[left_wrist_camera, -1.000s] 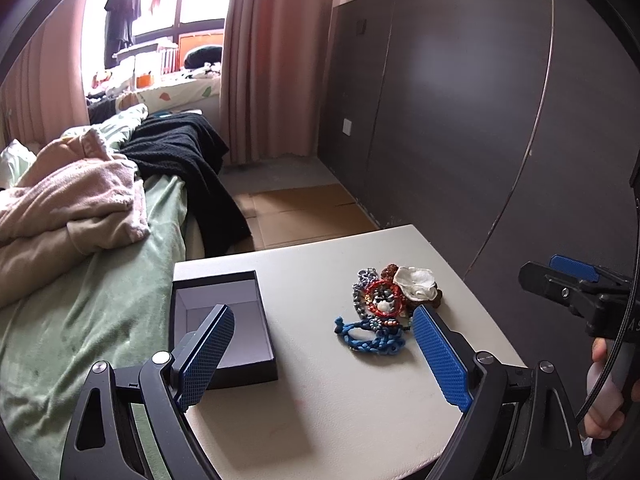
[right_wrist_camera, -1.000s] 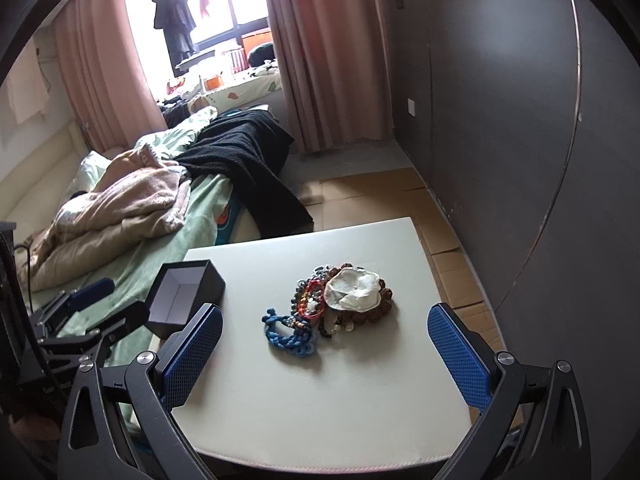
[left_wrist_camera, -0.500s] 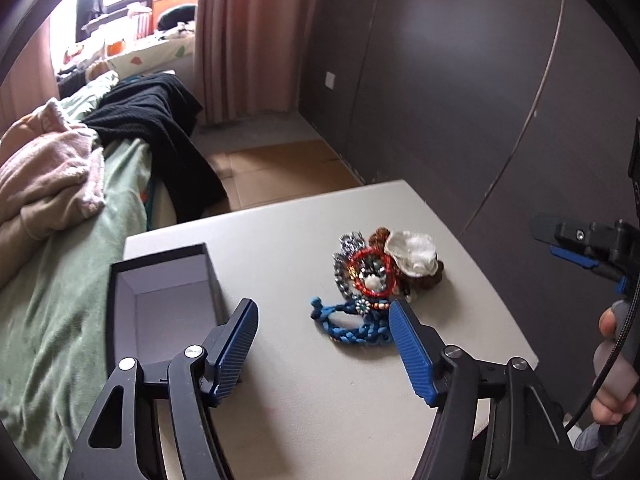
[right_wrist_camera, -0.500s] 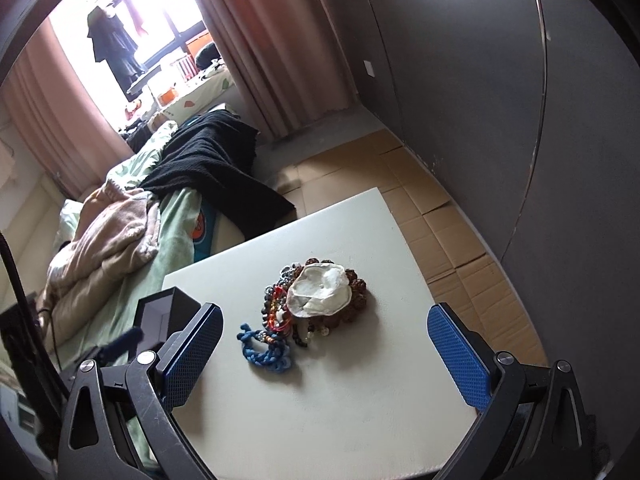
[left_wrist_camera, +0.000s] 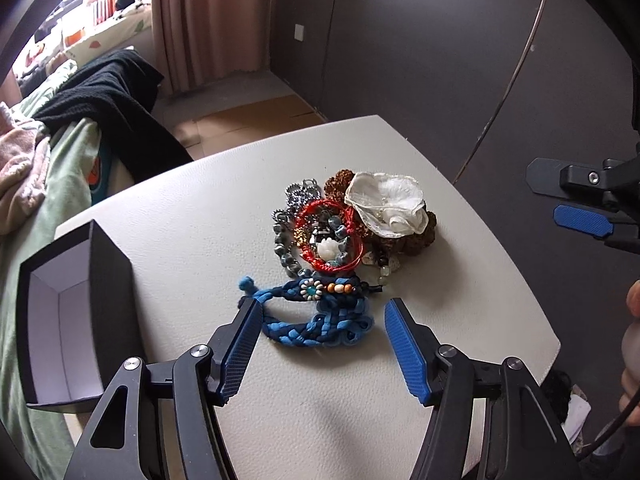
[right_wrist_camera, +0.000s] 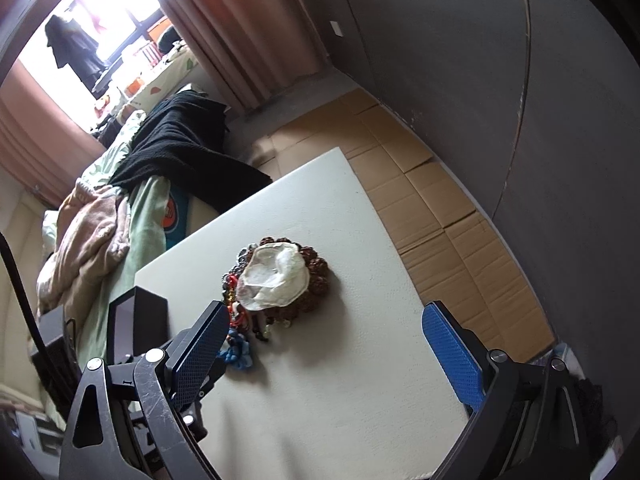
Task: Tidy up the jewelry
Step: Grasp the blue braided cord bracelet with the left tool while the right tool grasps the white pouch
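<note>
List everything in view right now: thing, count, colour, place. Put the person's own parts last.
table: one, off-white, beside the bed
box: one, black outside, pale inside, open, empty as far as the view shows, on the table's left side
braided bracelet: one, blue, nearest item of the pile, between the left jaws, untouched
cord bracelet: one, red, mid-pile
bead strands: several, grey-blue and silvery, number unclear
beaded bracelet: one, brown, under the shell
shell: one, white, on top of the pile
bed: one, green sheet, pink blanket, black garment
curtain: pink, by the window
cardboard: brown, on the floor
left gripper: black, blue pads, closing
right gripper: same colours, open
hand: one, right edge
</note>
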Demonstrator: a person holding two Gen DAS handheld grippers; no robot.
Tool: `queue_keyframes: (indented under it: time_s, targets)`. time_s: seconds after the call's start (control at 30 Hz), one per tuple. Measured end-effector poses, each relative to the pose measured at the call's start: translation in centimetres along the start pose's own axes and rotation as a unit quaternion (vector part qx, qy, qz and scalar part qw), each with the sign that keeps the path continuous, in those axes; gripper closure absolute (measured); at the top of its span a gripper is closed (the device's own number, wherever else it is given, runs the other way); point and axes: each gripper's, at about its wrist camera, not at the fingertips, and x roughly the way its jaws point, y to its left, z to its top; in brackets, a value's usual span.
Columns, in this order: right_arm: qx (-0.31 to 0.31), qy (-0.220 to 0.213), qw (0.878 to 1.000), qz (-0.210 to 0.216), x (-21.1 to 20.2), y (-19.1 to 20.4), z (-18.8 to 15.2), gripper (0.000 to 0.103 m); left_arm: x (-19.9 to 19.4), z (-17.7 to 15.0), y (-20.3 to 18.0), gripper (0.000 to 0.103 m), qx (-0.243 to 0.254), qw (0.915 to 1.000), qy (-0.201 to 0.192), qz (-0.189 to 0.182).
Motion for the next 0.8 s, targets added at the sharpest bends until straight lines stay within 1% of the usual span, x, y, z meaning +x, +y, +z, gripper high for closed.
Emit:
queue_keyframes:
  time_s: [0.13,0.23,0.27,0.3,0.33,0.37,0.43,0.47,0.5,0.53,0.57,0.6,0.63,0.7,0.77,0.8]
  targets:
    - [0.012,0.006,1.000,0.003,0.4,-0.6,0.2,0.004,1.2,0.2,-0.3,0.038,-0.002,1.0000,0.008,-0.002]
    - [0.009,0.006,1.000,0.006,0.4,-0.4,0.3,0.004,2.6,0.4,-0.5,0.039,-0.005,0.9998,0.016,0.006]
    - [0.008,0.006,1.000,0.007,0.5,-0.3,0.3,0.004,3.1,0.5,-0.6,0.047,-0.004,0.9998,0.019,0.009]
    - [0.007,0.007,1.000,0.008,0.5,-0.2,0.3,0.004,3.4,0.5,-0.5,0.059,-0.004,0.9997,0.023,0.010]
    - [0.006,0.008,1.000,0.009,0.6,-0.1,0.3,0.004,3.7,0.5,-0.4,0.066,-0.006,0.9995,0.030,0.006]
    - [0.006,0.009,1.000,0.011,0.6,-0.1,0.3,0.004,3.8,0.5,-0.1,0.067,-0.013,0.9994,0.033,0.002]
    - [0.007,0.011,1.000,0.017,0.8,-0.1,0.4,0.004,3.4,0.6,0.4,0.070,-0.024,0.9994,0.024,-0.002]
    - [0.007,0.012,1.000,0.019,0.9,0.0,0.4,0.004,2.9,0.7,0.6,0.075,-0.029,0.9994,0.017,-0.003]
    - [0.009,0.013,1.000,0.022,1.1,0.0,0.4,0.004,2.6,0.8,0.8,0.078,-0.033,0.9994,0.012,-0.004]
    - [0.010,0.014,0.999,0.028,1.3,0.1,0.5,0.006,2.0,1.0,1.1,0.078,-0.039,0.9992,0.002,-0.006]
    - [0.011,0.015,0.999,0.035,1.5,0.2,0.5,0.013,1.6,1.0,1.3,0.078,-0.044,0.9990,-0.004,-0.009]
    - [0.013,0.018,0.999,0.049,1.8,0.4,0.5,0.018,1.3,1.1,1.5,0.078,-0.049,0.9987,-0.009,-0.011]
    - [0.014,0.023,0.998,0.057,2.1,0.5,0.5,0.025,0.9,1.3,1.8,0.078,-0.054,0.9984,-0.014,-0.014]
    - [0.016,0.030,0.997,0.069,2.7,0.9,0.5,0.030,0.2,1.4,2.2,0.078,-0.061,0.9978,-0.022,-0.017]
    - [0.017,0.035,0.996,0.075,3.5,1.3,0.5,0.039,-0.6,1.5,2.5,0.078,-0.066,0.9971,-0.032,-0.019]
    - [0.016,0.038,0.996,0.075,4.0,1.6,0.5,0.041,-1.0,1.6,2.7,0.078,-0.068,0.9967,-0.039,-0.021]
